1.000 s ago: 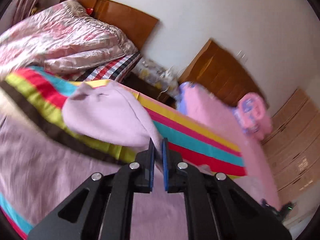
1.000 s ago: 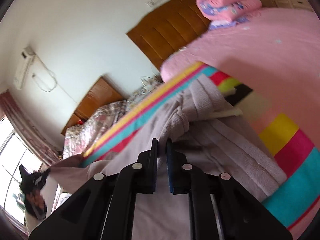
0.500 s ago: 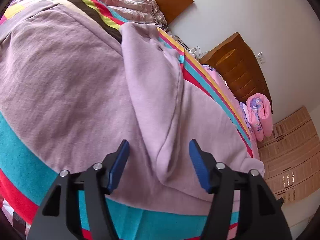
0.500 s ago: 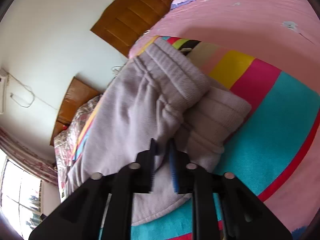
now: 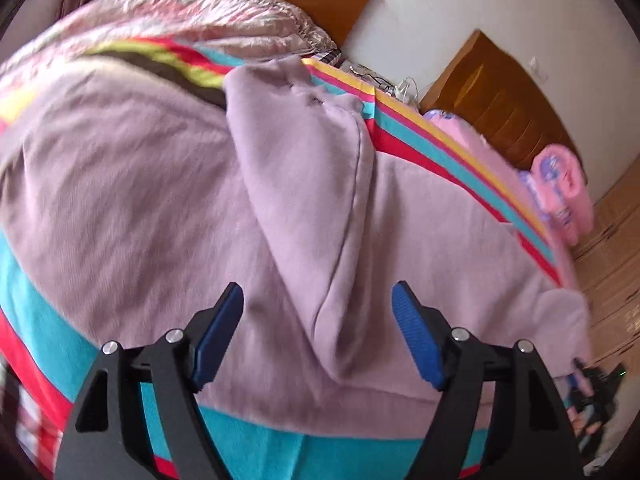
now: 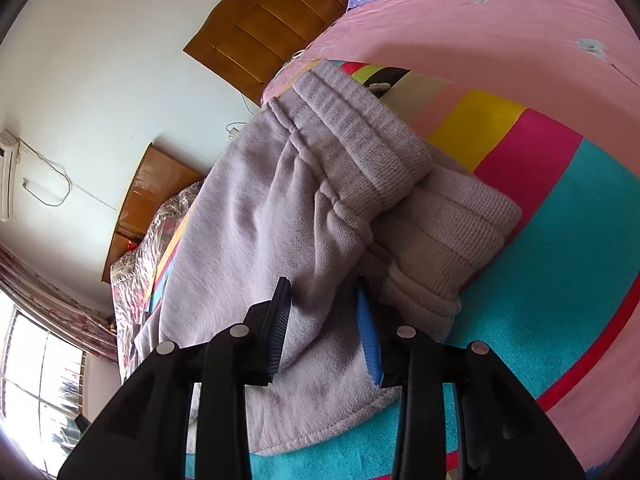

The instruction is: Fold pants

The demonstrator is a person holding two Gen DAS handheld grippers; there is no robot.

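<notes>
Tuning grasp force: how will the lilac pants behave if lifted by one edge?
Likely floppy: the pants drape in soft folds over the striped blanket. Probably grippy rather than slippery, given the fleecy surface. The ribbed waistband looks thicker, so firmer to pinch.

- The pants [image 5: 168, 184] are pale lilac-grey fleece with a soft, brushed surface, lying spread on the striped bed.
- In the left wrist view one layer is doubled over the rest, forming a long raised fold that runs from the far side toward the near edge, with a stitched seam along its right side; it ends in a rounded tip close to the near hem.
- In the right wrist view the pants [image 6: 256, 216] show two ribbed knit cuffs at the right end, one lying partly over the other, the fabric gathered into pleats where it joins them.
- The near hem edge lies flat on the turquoise stripe.
</notes>
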